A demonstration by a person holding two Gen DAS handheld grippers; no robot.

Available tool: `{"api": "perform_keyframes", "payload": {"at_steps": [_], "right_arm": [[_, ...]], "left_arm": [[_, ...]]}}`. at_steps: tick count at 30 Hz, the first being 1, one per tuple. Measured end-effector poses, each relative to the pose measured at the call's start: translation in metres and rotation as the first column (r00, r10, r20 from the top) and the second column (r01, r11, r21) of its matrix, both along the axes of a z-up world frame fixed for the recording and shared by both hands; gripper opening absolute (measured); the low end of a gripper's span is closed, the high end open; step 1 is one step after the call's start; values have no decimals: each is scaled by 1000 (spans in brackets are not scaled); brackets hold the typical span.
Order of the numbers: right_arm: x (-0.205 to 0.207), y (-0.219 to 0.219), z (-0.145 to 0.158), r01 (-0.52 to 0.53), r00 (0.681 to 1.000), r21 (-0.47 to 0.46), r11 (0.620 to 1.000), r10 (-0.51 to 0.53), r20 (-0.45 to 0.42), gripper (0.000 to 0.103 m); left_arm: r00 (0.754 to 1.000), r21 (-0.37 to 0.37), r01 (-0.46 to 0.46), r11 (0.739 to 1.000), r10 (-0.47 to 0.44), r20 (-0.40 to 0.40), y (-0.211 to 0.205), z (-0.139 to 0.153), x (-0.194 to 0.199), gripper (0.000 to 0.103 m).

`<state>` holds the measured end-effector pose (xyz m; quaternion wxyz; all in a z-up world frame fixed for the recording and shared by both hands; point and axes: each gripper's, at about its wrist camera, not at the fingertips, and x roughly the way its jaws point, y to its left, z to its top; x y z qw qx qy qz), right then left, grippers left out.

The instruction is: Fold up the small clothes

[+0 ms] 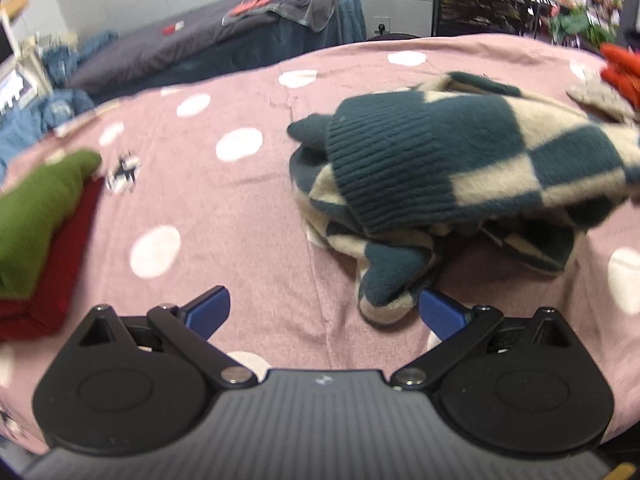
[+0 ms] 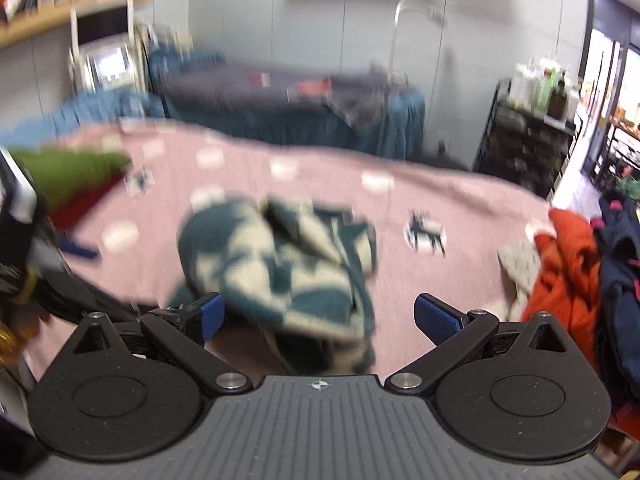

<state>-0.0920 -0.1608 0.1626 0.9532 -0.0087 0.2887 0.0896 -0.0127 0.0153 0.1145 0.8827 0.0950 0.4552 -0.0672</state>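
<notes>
A dark teal and cream checkered knit garment (image 1: 452,184) lies crumpled on the pink polka-dot sheet (image 1: 224,220), right of centre in the left wrist view. My left gripper (image 1: 324,312) is open and empty, with one corner of the garment next to its right fingertip. In the blurred right wrist view the same garment (image 2: 280,264) lies just ahead of my right gripper (image 2: 320,316), which is open and empty above its near edge. The left gripper's body (image 2: 24,248) shows at the left edge there.
A folded green garment on a folded red one (image 1: 36,232) sits at the left. An orange garment (image 2: 568,264), a beige cloth (image 2: 520,264) and dark clothes (image 2: 620,280) lie at the right. Another bed (image 1: 192,44) and shelves (image 2: 528,140) stand behind.
</notes>
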Motion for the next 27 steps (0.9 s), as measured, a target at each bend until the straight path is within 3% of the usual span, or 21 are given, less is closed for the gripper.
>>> {"api": "perform_keyframes", "payload": {"at_steps": [3, 9, 17, 21, 23, 24, 25, 27], "right_arm": [[9, -5, 3, -14, 1000, 79, 997, 14, 5, 103], [46, -3, -6, -17, 1000, 133, 991, 19, -12, 103], [95, 2, -43, 57, 991, 117, 991, -42, -127, 103], [93, 4, -69, 60, 982, 109, 992, -39, -186, 103], [81, 8, -76, 38, 984, 80, 996, -23, -178, 73], [73, 10, -78, 24, 986, 61, 998, -13, -168, 28], [64, 12, -79, 5, 988, 42, 999, 2, -154, 11], [45, 14, -78, -42, 991, 25, 999, 44, -123, 10]], "left_arm": [[999, -6, -36, 999, 36, 4, 14, -2, 4, 103], [999, -14, -43, 999, 43, -1, 25, -7, 6, 103], [999, -23, -17, 1000, 16, -38, 20, -17, 8, 103], [999, 7, 3, 1000, -3, -35, 16, -20, 5, 103], [1000, 21, 2, 1000, -2, -31, 17, -21, 6, 103], [1000, 22, -1, 1000, 2, -31, 18, -20, 6, 103], [1000, 19, -6, 1000, 6, -28, 19, -19, 7, 103], [999, 9, -35, 999, 35, -2, 23, -14, 9, 103]]}}
